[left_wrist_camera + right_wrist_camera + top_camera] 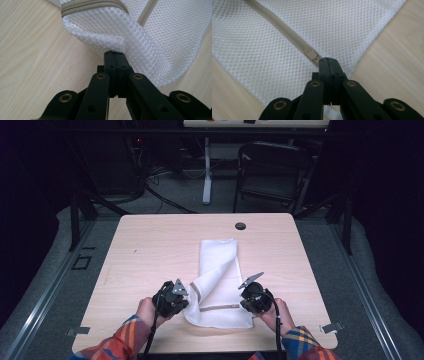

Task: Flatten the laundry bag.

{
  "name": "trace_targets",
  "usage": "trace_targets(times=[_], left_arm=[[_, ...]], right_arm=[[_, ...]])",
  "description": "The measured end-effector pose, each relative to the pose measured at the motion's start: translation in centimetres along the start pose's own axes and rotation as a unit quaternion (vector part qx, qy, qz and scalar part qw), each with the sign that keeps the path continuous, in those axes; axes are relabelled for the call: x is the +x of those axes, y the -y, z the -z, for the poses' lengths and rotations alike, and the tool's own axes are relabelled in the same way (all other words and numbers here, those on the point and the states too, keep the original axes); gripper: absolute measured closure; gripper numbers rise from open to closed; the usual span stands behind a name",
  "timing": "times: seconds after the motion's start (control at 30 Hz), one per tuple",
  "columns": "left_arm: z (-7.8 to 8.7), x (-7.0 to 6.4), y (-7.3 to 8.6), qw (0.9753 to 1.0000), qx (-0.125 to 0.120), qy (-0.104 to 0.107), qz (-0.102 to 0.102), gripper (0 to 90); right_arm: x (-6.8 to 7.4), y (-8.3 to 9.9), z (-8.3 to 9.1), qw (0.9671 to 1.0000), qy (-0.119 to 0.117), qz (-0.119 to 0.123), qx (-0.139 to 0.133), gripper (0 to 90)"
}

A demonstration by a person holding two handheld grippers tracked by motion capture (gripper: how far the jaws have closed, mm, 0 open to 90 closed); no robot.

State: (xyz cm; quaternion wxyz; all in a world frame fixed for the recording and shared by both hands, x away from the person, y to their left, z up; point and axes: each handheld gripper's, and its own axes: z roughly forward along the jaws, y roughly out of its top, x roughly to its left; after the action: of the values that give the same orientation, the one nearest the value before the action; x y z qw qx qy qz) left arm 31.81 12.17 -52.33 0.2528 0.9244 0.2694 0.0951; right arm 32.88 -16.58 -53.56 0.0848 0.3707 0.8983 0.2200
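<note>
Light wooden table (150,250) with rounded corners: bears all items listed; taken here as the landmark. White mesh fabric bag (218,265) with a beige zipper: lies on the table's middle and near half, a long narrow part reaching toward the far edge and a broader part spread by the near edge; the near-left portion is lifted and folded over. In the left gripper view the mesh (160,37) curls up off the table surface, its zipper-edged rim above the jaw tips. Left gripper (172,301), black, two-jawed, hand-held: near the table's near edge, at the bag's left border; jaws pressed together on a fold of the mesh, as seen in the left gripper view (115,56). Right gripper (254,297), black, two-jawed, hand-held: near the table's near edge, at the bag's right border; jaws closed together (327,62) at the end of the zipper, seemingly pinching the pull, though the grip itself is hidden. Beige zipper (284,31): runs diagonally across the flat mesh toward the right gripper's tips. Small dark round grommet (240,226): set in the table near its far edge, beyond the bag.
</note>
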Motion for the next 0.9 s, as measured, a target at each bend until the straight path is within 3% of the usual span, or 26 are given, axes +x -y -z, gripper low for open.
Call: trace_targets(times=[0.17,0.33,0.57,0.9], left_arm=[[-0.2,0.0,-0.1,1.0000,0.002,-0.001,-0.002,89.8],[-0.2,0.2,-0.1,0.9999,0.008,-0.003,-0.005,89.8],[-0.1,0.4,0.2,0.9999,0.013,-0.005,-0.002,89.8],[-0.1,0.5,0.8,0.9995,0.031,0.007,0.008,89.8]], right_arm=[[-0.4,-0.8,-1.5,0.9996,0.019,0.022,0.002,90.0],[-1.3,-0.6,-2.1,0.9992,0.027,0.011,0.029,90.0],[-1.2,-0.4,-2.2,0.9991,0.028,-0.006,0.033,90.0],[-1.3,-0.4,-2.1,0.9990,0.027,-0.004,0.035,90.0]])
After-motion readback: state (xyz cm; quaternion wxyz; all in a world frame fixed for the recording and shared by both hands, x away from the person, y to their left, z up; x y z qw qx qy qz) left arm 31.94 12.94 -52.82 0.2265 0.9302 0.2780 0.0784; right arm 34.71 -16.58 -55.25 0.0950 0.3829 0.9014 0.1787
